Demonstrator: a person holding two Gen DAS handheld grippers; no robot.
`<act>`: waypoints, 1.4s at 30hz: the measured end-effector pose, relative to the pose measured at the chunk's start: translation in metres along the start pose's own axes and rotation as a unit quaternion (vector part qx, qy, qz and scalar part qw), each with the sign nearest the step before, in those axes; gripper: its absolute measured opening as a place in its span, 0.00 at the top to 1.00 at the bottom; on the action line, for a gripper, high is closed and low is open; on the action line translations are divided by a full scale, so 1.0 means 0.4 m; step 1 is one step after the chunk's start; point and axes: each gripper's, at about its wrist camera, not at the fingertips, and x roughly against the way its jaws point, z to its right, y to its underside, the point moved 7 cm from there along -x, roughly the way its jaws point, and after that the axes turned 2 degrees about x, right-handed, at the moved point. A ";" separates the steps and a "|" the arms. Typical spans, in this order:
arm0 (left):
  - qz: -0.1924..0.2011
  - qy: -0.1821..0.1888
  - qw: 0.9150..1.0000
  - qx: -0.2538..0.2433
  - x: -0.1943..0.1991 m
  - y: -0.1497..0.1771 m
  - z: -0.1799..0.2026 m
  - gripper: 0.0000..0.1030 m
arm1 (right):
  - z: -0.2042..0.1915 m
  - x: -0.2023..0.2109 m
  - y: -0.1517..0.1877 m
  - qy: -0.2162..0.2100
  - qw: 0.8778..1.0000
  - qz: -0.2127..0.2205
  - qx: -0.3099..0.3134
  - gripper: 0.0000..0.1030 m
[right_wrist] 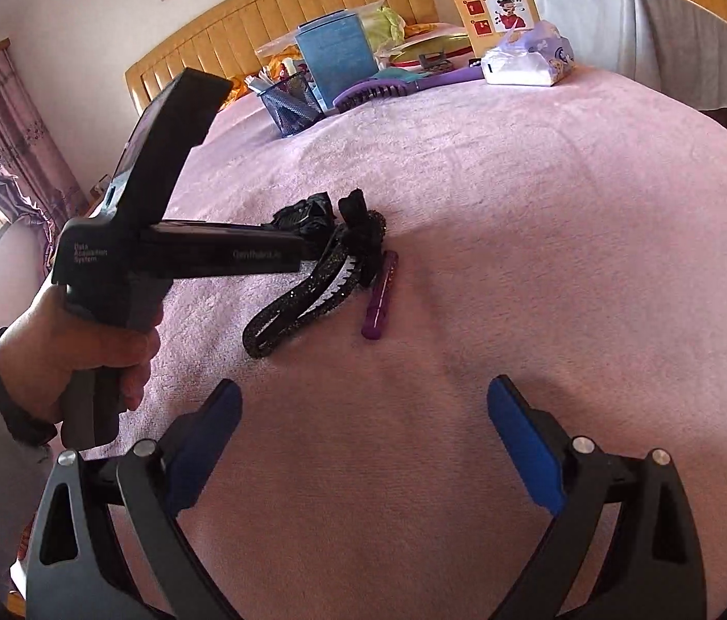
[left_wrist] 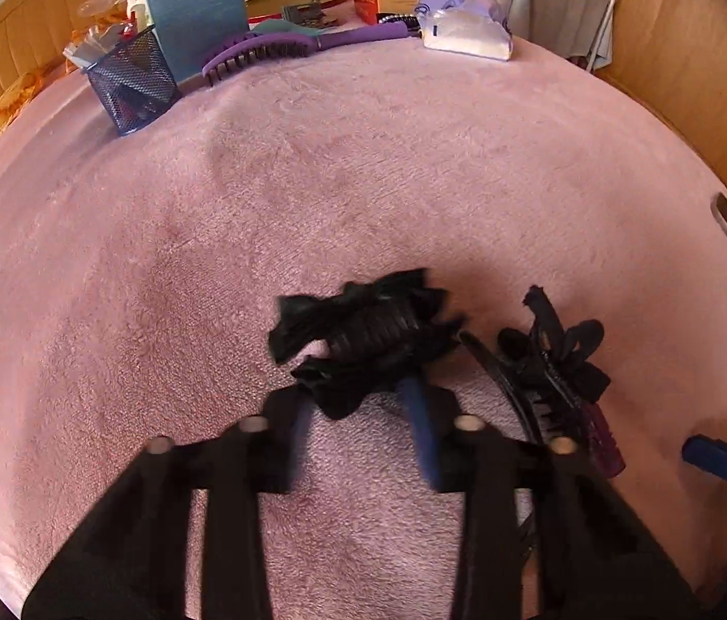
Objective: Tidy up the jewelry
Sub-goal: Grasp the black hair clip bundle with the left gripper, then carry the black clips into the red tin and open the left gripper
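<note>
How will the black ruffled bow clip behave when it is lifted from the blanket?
The black ruffled bow clip is probably light. Its fabric frills look floppy and may squash between the pads of the left gripper. Its ribbed middle looks stiff, so it likely will not droop.

**A bedroom at home**

A bed spread with a pink blanket (right_wrist: 492, 196) fills the room, backed by a padded tan headboard (right_wrist: 281, 15). Patterned curtains (right_wrist: 12, 144) hang left; a hairbrush (right_wrist: 405, 85) lies among toiletries.
</note>
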 end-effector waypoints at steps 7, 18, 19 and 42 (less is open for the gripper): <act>0.041 -0.014 0.999 0.008 0.111 0.019 0.011 0.77 | -0.001 0.004 0.002 0.003 1.000 0.002 0.001 0.06; 0.121 -0.064 0.990 0.029 0.677 0.341 -0.147 0.77 | -0.170 0.117 0.009 -0.022 0.997 0.036 0.066 0.06; 0.118 -0.077 0.989 0.037 0.725 0.383 -0.184 0.77 | -0.197 0.125 0.018 -0.030 0.997 0.033 0.069 0.06; -0.039 -0.009 0.997 0.059 0.674 0.827 -0.383 0.77 | -0.691 0.223 0.168 -0.092 0.972 -0.018 0.216 0.06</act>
